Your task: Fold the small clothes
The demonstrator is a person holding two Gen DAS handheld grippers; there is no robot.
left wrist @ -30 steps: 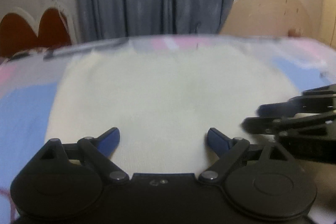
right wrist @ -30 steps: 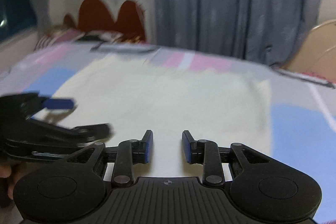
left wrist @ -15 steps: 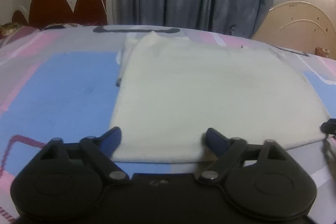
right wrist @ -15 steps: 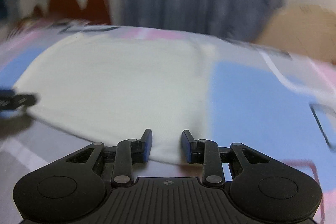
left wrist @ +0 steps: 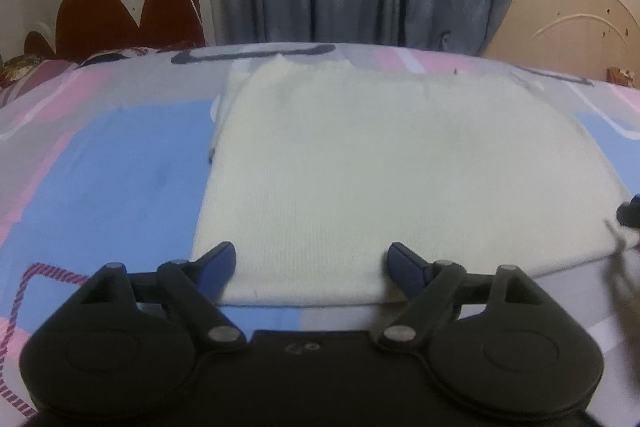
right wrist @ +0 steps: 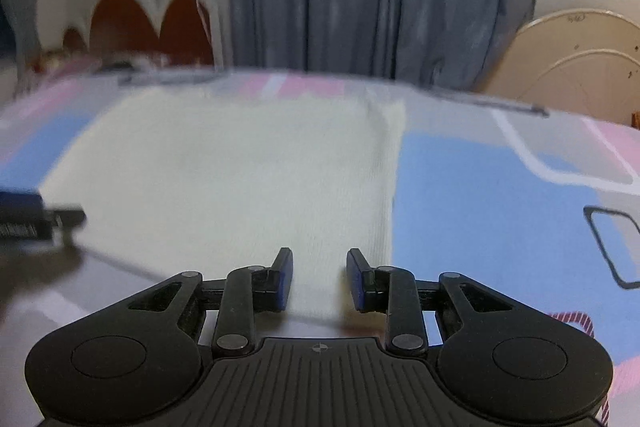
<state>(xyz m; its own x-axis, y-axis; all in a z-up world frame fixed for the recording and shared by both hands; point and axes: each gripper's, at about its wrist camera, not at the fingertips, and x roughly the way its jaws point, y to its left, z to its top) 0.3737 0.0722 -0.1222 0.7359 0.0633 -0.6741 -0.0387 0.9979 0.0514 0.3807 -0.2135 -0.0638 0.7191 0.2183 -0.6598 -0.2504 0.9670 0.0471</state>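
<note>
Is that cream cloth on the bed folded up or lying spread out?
Spread flat: the cream cloth lies as one smooth sheet on the bedspread; whether doubled, cannot tell.

Cream knit garment (left wrist: 400,179) lying flat on the patterned bedsheet (left wrist: 120,167), folded to a rough rectangle. Layered edges are showing at 10 o'clock in the left view; near hem running toward 6 o'clock.

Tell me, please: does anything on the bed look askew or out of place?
Only a small thing. The cream cloth lies flat on the bedsheet, but at its far left corner a lower layer sticks out past the top layer, so the edges there are not aligned. No damage shows.
</note>
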